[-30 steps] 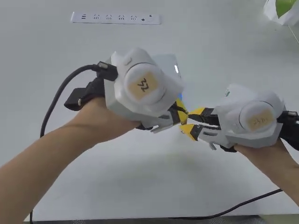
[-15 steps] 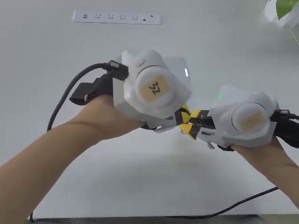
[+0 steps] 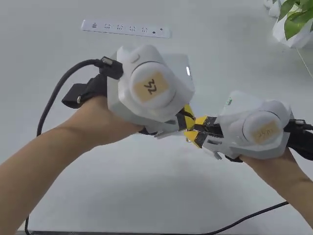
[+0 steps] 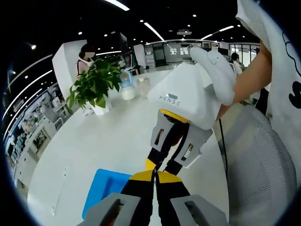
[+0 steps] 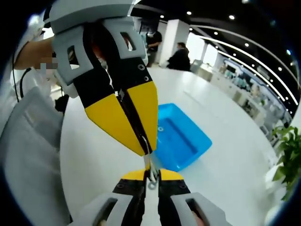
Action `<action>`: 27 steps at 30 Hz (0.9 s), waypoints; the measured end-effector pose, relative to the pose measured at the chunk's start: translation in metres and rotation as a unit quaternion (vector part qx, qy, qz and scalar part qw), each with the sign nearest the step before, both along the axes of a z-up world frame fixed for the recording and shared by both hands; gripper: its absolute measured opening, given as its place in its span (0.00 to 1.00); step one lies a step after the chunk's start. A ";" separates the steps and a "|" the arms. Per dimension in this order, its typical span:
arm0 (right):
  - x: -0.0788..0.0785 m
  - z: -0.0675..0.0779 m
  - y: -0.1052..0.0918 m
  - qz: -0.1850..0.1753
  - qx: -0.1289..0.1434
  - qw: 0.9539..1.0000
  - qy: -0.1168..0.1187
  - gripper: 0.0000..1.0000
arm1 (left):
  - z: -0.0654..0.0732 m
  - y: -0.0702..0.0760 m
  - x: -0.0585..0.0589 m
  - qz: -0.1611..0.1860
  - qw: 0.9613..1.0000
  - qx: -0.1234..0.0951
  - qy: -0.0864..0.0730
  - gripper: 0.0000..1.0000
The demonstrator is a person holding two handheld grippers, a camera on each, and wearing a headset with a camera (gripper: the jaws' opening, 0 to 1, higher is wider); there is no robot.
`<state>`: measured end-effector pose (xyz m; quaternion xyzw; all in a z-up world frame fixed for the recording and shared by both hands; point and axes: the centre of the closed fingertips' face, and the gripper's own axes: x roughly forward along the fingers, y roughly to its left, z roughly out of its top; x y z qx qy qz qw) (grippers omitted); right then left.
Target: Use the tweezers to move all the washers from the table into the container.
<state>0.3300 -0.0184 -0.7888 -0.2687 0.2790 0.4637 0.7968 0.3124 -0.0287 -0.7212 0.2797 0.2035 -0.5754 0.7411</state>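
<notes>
Above the white table (image 3: 146, 191) the two grippers meet tip to tip. My left gripper (image 3: 187, 120) comes in from the left with its yellow jaws pressed together. My right gripper (image 3: 194, 134) faces it from the right, also shut. In the right gripper view a thin metal sliver, the tweezers (image 5: 148, 162), runs from the left gripper (image 5: 145, 143) down into my right gripper (image 5: 150, 178). Both grip it. Beyond them lies the blue container (image 5: 181, 136) with a small washer (image 5: 161, 128) in it. The left gripper view has my left gripper (image 4: 156, 177) touching the right gripper (image 4: 162, 162), with the container (image 4: 106, 190) below left.
A white power strip (image 3: 126, 29) lies at the table's far edge and a potted plant (image 3: 291, 19) stands at the far right. A black cable (image 3: 61, 90) trails from the left gripper; another cable (image 3: 254, 213) crosses the near right. A mesh chair (image 4: 263, 165) stands beside the table.
The right gripper's jaws, apart a second ago, have shut on the tweezers at the left gripper's tip. Both grippers have drawn closer together; the camera has shifted slightly.
</notes>
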 end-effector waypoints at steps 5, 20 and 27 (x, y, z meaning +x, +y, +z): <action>0.004 0.017 0.010 0.011 0.000 1.000 -0.017 0.05 | 0.015 0.008 0.002 0.007 1.000 -0.005 -0.015 0.00; 0.027 0.042 0.038 0.040 -0.010 0.998 -0.053 0.05 | 0.040 0.036 0.018 0.036 0.998 -0.006 -0.054 0.00; 0.046 0.040 0.050 0.038 -0.011 0.997 -0.062 0.05 | 0.037 0.047 0.036 0.049 0.997 0.005 -0.060 0.00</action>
